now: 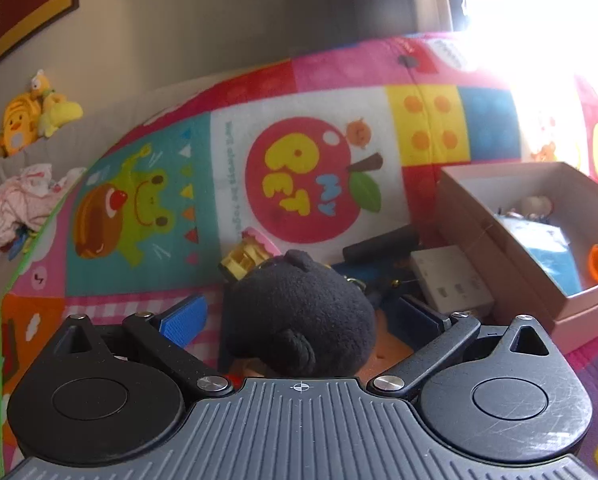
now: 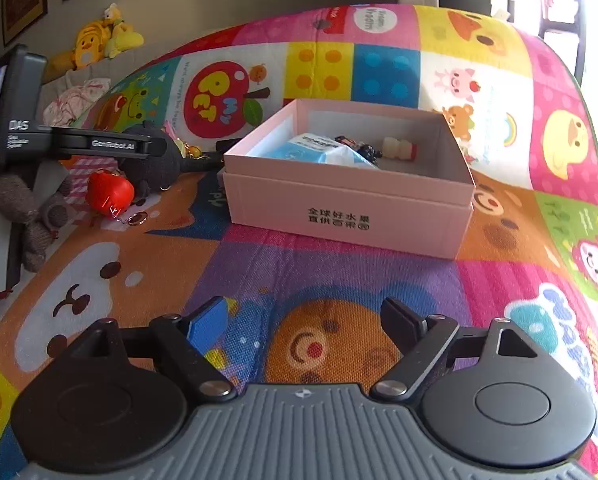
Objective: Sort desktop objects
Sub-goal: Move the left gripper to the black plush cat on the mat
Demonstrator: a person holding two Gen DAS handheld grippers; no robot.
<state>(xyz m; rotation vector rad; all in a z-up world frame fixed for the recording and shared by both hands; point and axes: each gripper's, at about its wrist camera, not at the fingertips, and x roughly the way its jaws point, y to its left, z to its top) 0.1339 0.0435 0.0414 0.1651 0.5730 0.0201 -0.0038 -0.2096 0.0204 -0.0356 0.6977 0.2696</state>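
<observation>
Colourful cartoon play mat [image 2: 339, 272] underneath. Left gripper [image 1: 299, 316] spread wide around black plush toy [image 1: 299, 312], pads apparently not pressing it. Right gripper [image 2: 303, 324] wide apart, empty, above mat; pink box [image 2: 347, 216] just beyond, holding blue packet [image 2: 319, 150].

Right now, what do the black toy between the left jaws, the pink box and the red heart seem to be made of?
Black toy: soft plush, fuzzy matte nap.
Pink box: likely cardboard, matte, crisp folded edges, printed characters.
Red heart: glossy, perhaps plastic or foam; it shows bright highlights.
</observation>
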